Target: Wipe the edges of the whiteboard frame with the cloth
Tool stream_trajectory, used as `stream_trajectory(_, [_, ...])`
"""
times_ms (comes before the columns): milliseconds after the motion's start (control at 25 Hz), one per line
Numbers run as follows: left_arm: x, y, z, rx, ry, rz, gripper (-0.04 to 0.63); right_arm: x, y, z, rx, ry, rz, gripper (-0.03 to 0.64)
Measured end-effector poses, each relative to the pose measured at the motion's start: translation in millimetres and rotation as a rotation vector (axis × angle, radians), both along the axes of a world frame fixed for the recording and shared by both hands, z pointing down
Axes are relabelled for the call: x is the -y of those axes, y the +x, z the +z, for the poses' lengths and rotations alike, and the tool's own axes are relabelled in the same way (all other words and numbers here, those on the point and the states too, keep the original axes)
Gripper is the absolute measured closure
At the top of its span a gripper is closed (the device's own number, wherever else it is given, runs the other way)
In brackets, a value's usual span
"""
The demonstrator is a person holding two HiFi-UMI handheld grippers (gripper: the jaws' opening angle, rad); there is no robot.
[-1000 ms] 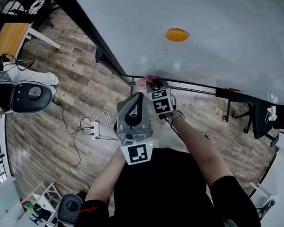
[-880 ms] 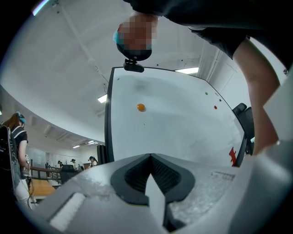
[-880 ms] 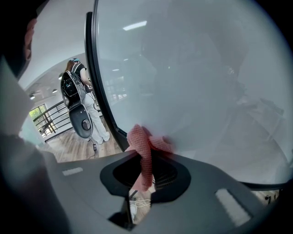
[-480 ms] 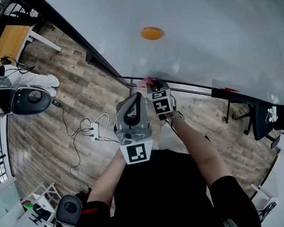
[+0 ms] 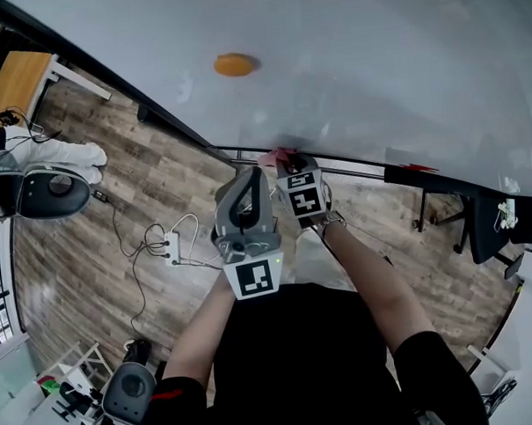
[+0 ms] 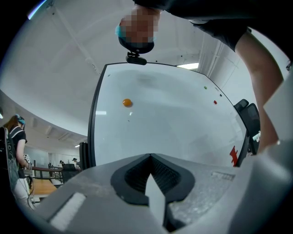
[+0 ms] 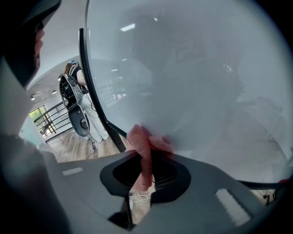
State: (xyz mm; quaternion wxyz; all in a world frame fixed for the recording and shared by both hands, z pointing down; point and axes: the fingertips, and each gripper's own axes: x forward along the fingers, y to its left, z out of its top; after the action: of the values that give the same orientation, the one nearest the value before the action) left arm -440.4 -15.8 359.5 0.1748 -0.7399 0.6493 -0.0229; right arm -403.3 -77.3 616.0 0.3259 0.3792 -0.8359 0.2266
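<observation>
The whiteboard (image 5: pixel 374 62) fills the top of the head view, with its black frame (image 5: pixel 170 123) running down to a lower-left corner. My right gripper (image 5: pixel 281 160) is shut on a pink cloth (image 5: pixel 277 154), which touches the bottom frame edge just right of that corner. In the right gripper view the cloth (image 7: pixel 143 151) sticks up from the right gripper (image 7: pixel 145 160) against the board, with the frame (image 7: pixel 94 96) beside it. My left gripper (image 5: pixel 251 181) hangs shut and empty just below, apart from the board. The left gripper (image 6: pixel 150 171) faces the board (image 6: pixel 160 128).
An orange magnet (image 5: pixel 235 65) sits on the board. A red item (image 5: pixel 412 168) lies on the bottom rail. On the wood floor are a power strip with cables (image 5: pixel 171 247), an office chair (image 5: pixel 49 190) and a black chair (image 5: pixel 487 224). A person (image 6: pixel 13 155) stands far left.
The head view has swung, so the board and the orange magnet shift left in the picture. The cloth now sits a little farther right of the frame's corner. The left gripper has barely moved.
</observation>
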Motion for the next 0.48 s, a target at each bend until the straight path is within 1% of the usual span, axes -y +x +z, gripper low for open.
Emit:
stream_trajectory(240, [12.1,5.8,4.6,0.006,-0.006,-0.027,0.598,0.8,13.5,-0.6,0.004,0.001,-0.012,0.563])
stream_trajectory(480, [16.9,4.2,6.8,0.016,-0.009,-0.042,0.598,2.0,17.9,0.1,0.007,-0.002,-0.017,0.563])
